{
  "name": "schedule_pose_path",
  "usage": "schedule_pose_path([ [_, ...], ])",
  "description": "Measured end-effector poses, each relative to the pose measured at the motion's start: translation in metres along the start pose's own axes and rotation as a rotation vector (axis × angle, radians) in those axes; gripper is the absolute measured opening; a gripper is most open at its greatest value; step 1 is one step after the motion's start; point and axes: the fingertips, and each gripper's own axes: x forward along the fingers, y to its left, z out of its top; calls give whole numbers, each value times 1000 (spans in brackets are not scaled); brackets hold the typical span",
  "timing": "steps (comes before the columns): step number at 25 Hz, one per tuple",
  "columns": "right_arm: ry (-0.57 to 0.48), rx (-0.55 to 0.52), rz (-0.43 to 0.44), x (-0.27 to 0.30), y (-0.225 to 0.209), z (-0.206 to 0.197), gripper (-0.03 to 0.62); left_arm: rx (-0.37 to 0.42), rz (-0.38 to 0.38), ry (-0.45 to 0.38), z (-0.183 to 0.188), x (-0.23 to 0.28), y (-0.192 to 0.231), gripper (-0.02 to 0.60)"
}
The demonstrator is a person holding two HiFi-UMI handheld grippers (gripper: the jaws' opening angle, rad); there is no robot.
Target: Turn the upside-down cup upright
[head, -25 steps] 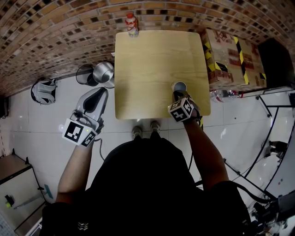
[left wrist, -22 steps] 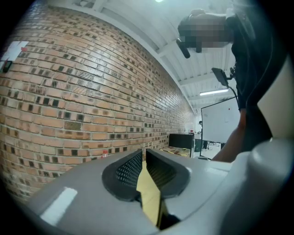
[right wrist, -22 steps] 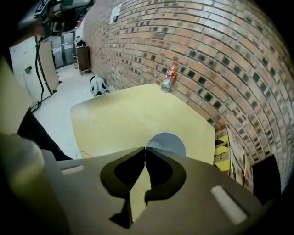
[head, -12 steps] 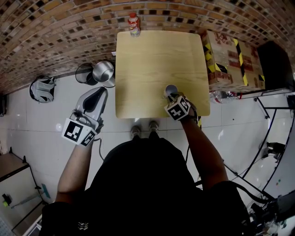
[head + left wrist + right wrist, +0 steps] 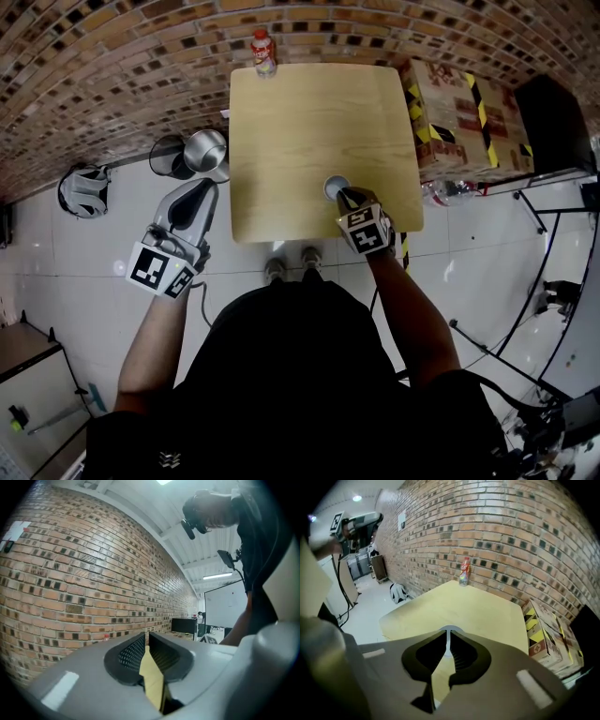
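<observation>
A small white cup [image 5: 335,187] stands on the light wooden table [image 5: 300,112] near its front right, with its mouth facing up as far as I can tell. My right gripper [image 5: 348,198] points down at it from the near side. Its jaws are closing and stand a narrow slit apart with nothing between them. In the right gripper view the cup's rim [image 5: 451,628] shows just beyond the right gripper [image 5: 449,638]. My left gripper [image 5: 198,201] hangs over the floor to the left of the table. In its own view the left gripper [image 5: 146,637] is shut and holds nothing.
A red-capped bottle [image 5: 262,51] stands at the table's far edge by the brick wall. Metal pots [image 5: 206,150] sit on the floor to the left, and a taped cardboard box [image 5: 455,98] on the right. The person's shoes [image 5: 291,264] are at the table's near edge.
The cup and my right gripper have shifted left across the table. The gripper now sits slightly behind the cup instead of on its rim. The left gripper has not moved.
</observation>
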Motion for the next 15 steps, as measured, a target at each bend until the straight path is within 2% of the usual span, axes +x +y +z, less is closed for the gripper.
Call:
schedule_pose_path([
  [4, -146, 149, -50, -17, -20, 17, 3, 3, -13, -3, -1, 2, -3, 26],
  [8, -284, 369, -21, -29, -39, 27, 2, 11, -32, -1, -2, 7, -10, 26],
  [10, -306, 390, -28, -33, -44, 30, 2, 17, -47, -4, 0, 10, -14, 26],
  [15, -323, 361, -60, -38, -47, 37, 2, 30, -72, -15, 6, 20, -17, 26],
])
